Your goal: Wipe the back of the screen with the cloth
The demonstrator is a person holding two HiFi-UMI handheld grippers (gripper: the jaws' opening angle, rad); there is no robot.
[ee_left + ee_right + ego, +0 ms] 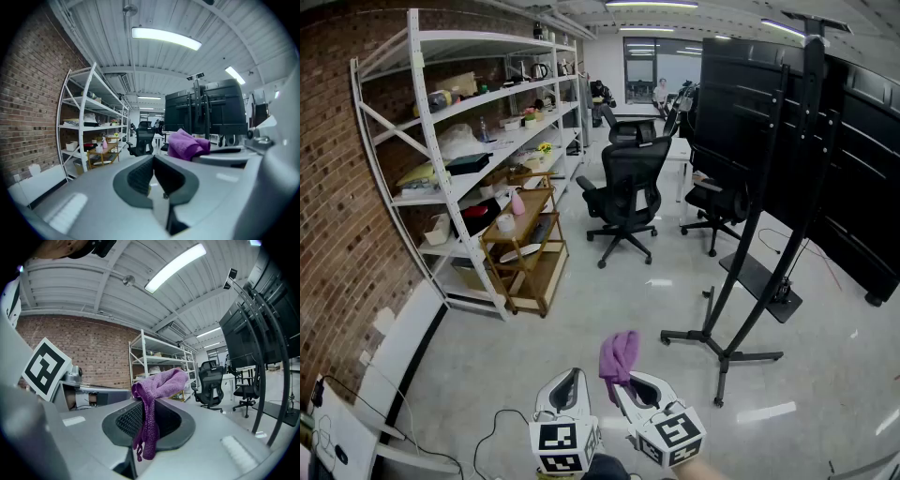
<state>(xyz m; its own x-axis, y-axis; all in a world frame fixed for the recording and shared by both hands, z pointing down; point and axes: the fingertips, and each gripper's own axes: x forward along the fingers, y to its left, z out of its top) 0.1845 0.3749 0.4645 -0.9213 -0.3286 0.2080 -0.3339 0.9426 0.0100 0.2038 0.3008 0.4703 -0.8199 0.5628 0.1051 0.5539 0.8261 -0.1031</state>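
Note:
A purple cloth (619, 358) is pinched in my right gripper (627, 383), near the bottom middle of the head view. It bunches above the jaws and a strip hangs down between them; in the right gripper view the cloth (157, 392) fills the jaw gap of that gripper (149, 414). My left gripper (569, 381) is beside it on the left, jaws together with nothing between them, as the left gripper view (153, 168) shows. The big black screen (741, 131) on a wheeled stand (741, 300) rises ahead to the right, its back facing me, well apart from both grippers.
A white shelving rack (469, 141) lines the brick wall at left, with a wooden cart (523, 248) in front. Black office chairs (628, 192) stand ahead. The stand's legs (722, 352) spread over the floor at right. Cables (487, 422) lie near my feet.

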